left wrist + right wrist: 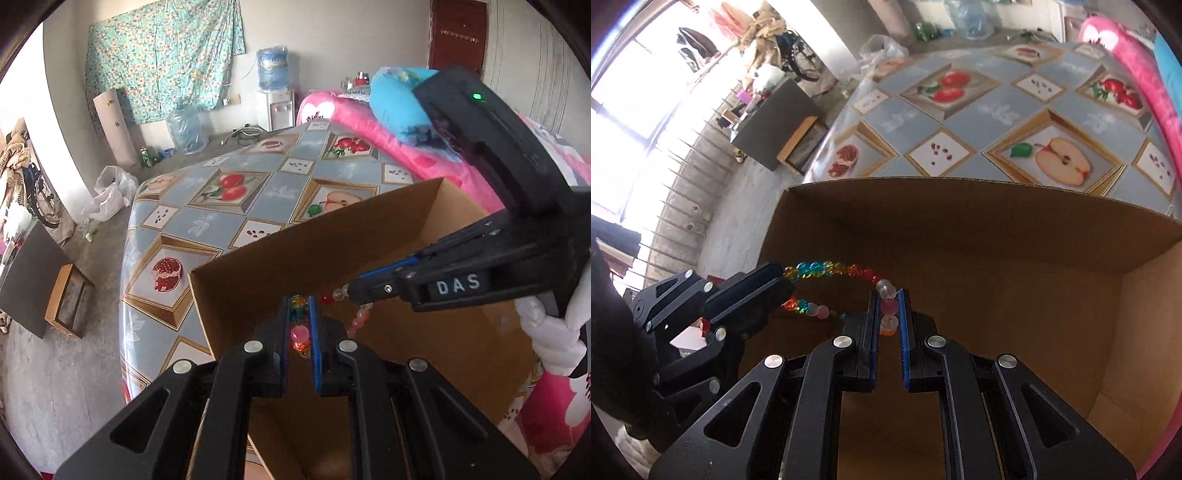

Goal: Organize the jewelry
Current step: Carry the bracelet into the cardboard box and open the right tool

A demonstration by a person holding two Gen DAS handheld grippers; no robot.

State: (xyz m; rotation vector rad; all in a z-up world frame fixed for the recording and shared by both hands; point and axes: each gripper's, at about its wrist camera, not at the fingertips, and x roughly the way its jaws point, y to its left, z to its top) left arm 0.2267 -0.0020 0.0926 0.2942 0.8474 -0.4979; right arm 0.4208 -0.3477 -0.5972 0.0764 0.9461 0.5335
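The table [258,206], covered in a fruit-print cloth, carries an open cardboard box [960,236] whose far wall stands upright ahead of both cameras. A pink bed [369,122] runs along the table's far right side, and bare floor falls away to the left.

Both tools hang over the box's open mouth, with brown floor and walls below and around them. The bead bracelet [842,271] is strung in the air between them, inside the box's outline and above its bottom. Its loop runs roughly left to right from one tool to the other, an upper strand and a lower strand sagging slightly.

The left hand-held gripper [300,332] has its blue pads narrowed onto the loop's left end, with yellow, teal, pink and orange beads pinched between them. The right hand-held gripper [888,314] is likewise narrowed onto the loop's right end, pink and orange beads caught between its pads and a clear bead at the tips. Each is equally near, since both hold it.

By my judgement the coming move is a straight lowering and release. The box floor lies directly beneath the bracelet, and the walls stand well apart from both tools, so there is room to descend. The near rim is hidden under the tools, so I cannot tell the clearance there.
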